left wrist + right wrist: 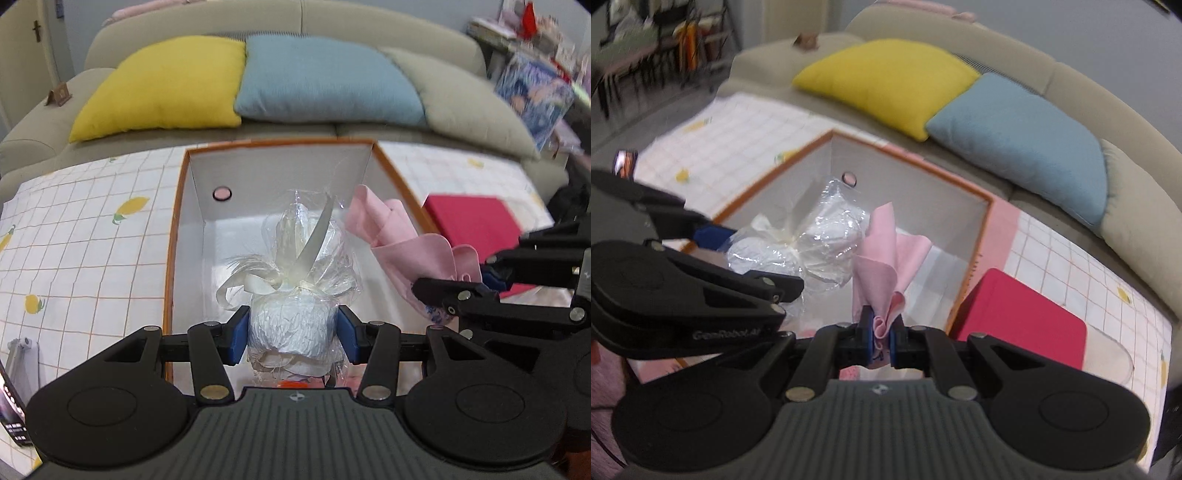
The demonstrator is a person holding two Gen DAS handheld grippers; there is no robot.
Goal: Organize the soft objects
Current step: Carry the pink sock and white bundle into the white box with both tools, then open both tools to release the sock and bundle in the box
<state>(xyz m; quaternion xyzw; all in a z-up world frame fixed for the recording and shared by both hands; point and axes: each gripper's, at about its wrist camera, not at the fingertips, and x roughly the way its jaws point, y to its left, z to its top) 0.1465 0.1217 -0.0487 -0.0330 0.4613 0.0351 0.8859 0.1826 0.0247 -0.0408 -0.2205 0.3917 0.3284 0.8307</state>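
Left gripper (291, 334) clamping cellophane bundle (295, 295), underside hidden, right gripper (881, 332) pinching pink cloth (886, 258)

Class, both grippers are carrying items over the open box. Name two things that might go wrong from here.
1. The left gripper clamps the cellophane-wrapped bundle low down; the slick wrap might slip.
2. The right gripper pinches only a fold of the pink cloth, which might catch on the orange-rimmed box wall, and the grippers are close enough to collide.
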